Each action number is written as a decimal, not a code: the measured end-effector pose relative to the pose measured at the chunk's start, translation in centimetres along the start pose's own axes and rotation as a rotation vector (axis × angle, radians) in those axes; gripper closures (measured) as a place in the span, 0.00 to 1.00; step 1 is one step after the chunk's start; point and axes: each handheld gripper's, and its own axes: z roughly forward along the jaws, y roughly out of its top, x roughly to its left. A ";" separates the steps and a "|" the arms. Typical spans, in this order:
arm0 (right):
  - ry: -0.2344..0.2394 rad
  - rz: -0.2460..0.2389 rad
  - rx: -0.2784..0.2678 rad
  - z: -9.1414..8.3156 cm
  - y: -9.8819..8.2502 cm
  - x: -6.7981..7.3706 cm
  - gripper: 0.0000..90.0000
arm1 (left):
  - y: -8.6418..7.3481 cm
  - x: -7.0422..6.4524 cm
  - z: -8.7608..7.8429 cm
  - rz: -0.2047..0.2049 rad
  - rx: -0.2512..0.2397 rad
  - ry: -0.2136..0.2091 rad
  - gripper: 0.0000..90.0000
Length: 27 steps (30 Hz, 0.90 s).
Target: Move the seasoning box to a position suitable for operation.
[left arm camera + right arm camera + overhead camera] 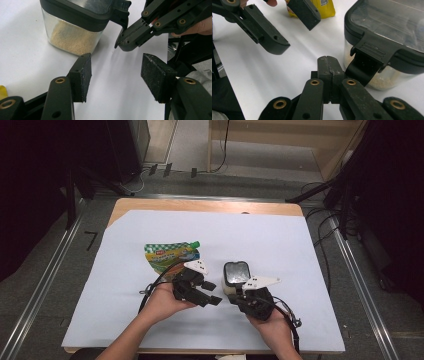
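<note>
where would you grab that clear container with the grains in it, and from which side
Grip the clear container across its two flat clear walls, below the dark lid, coming in level from its open left side with the left gripper, whose jaws stand open. The walls are straight and upright; the lid's latch juts out, so avoid it.

Bare white sheet (280, 240) lies open behind and to both sides, while the lidded jar (236, 276) and the snack pouch (171, 256) block the middle, close before both grippers.
</note>
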 end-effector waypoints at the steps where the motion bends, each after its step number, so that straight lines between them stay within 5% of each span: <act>1: -0.004 0.004 0.002 -0.2 0.0 -0.1 1.00 | 0.0 0.0 0.0 -0.001 -0.001 0.000 0.47; 27: -0.063 0.098 -0.002 -3.4 -1.2 -4.6 1.00 | 0.0 0.1 0.2 0.012 -0.012 0.005 0.48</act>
